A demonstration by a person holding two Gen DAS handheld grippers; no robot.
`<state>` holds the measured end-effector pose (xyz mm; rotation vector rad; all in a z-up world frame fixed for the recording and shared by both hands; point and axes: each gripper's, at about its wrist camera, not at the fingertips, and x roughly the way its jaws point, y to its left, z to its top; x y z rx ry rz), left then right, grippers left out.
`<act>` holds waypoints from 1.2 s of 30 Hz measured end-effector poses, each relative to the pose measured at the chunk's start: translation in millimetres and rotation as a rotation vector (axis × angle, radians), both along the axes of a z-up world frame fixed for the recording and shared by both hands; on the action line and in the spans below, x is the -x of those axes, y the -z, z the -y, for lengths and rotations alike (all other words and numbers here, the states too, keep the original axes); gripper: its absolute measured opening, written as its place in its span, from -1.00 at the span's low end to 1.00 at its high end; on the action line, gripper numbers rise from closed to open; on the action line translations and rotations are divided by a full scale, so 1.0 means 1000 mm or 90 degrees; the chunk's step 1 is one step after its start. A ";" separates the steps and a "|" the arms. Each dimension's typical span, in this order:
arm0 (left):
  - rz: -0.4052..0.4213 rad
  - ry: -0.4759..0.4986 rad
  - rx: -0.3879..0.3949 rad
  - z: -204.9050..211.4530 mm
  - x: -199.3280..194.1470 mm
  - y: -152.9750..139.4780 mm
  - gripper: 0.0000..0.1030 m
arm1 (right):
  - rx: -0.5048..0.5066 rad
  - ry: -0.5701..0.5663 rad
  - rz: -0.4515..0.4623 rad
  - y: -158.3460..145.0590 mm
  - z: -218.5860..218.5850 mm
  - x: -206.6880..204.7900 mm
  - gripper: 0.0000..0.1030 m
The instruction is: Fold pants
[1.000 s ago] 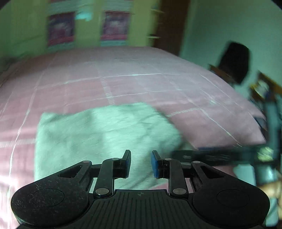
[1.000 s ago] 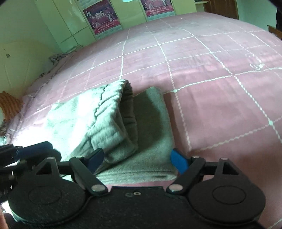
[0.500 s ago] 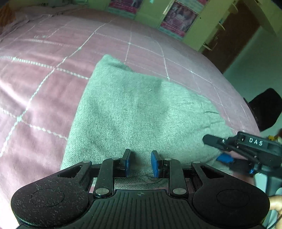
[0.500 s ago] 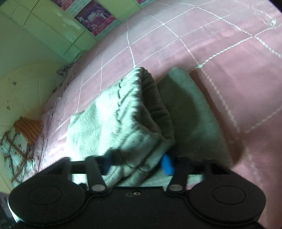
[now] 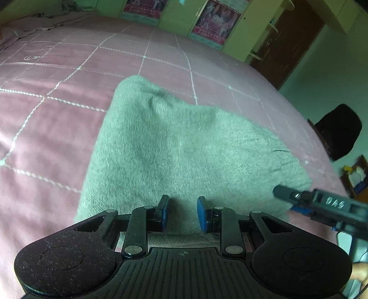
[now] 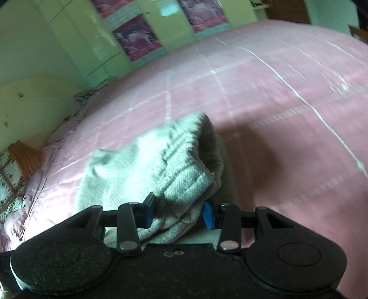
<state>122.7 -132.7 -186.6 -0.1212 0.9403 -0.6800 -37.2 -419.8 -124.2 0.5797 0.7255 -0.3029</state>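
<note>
Already folded small on the pink bed [image 5: 57,128], the soft, limp grey pants [image 5: 184,147] sag unless gripped at a thick edge: right tool [image 6: 179,212] pinches the ribbed waistband, left tool [image 5: 181,214] sits spread.

One pair of grey pants [image 5: 184,147] (folded), one pink bed [image 5: 57,96], two grippers, left [image 5: 181,212] and right [image 6: 178,212], two wall posters [image 5: 216,20], one door [image 5: 285,46].
</note>
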 end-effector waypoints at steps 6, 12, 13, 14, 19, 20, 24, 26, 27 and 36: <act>-0.005 -0.001 -0.008 -0.003 -0.002 -0.003 -0.51 | 0.000 -0.002 -0.029 0.007 -0.002 0.005 0.18; 0.048 0.002 -0.030 0.007 -0.007 -0.024 -0.50 | 0.179 -0.029 0.035 -0.051 -0.023 0.012 0.09; 0.048 0.001 -0.038 0.008 -0.009 -0.024 -0.50 | 0.211 -0.051 0.031 -0.055 -0.030 0.005 -0.03; 0.045 0.003 -0.048 0.009 -0.010 -0.021 -0.50 | 0.234 -0.071 0.023 -0.056 -0.033 -0.004 -0.06; 0.016 0.015 -0.038 -0.001 -0.011 0.008 -0.51 | 0.257 -0.124 -0.108 0.002 -0.030 -0.021 -0.08; 0.019 0.015 -0.040 -0.001 -0.010 0.007 -0.51 | 0.247 -0.122 -0.105 0.017 -0.025 -0.012 -0.06; 0.009 0.011 -0.048 0.002 -0.015 -0.005 -0.50 | 0.152 -0.080 -0.097 0.017 -0.007 -0.004 0.14; 0.019 0.009 -0.035 -0.001 -0.015 -0.015 -0.50 | 0.147 -0.075 -0.087 0.007 -0.007 -0.004 0.11; 0.030 0.006 -0.033 -0.002 -0.016 -0.019 -0.50 | 0.158 -0.076 -0.078 -0.001 -0.010 -0.002 0.11; 0.025 0.004 -0.078 0.023 -0.061 -0.019 -0.50 | 0.254 -0.115 0.009 -0.043 -0.028 -0.044 0.09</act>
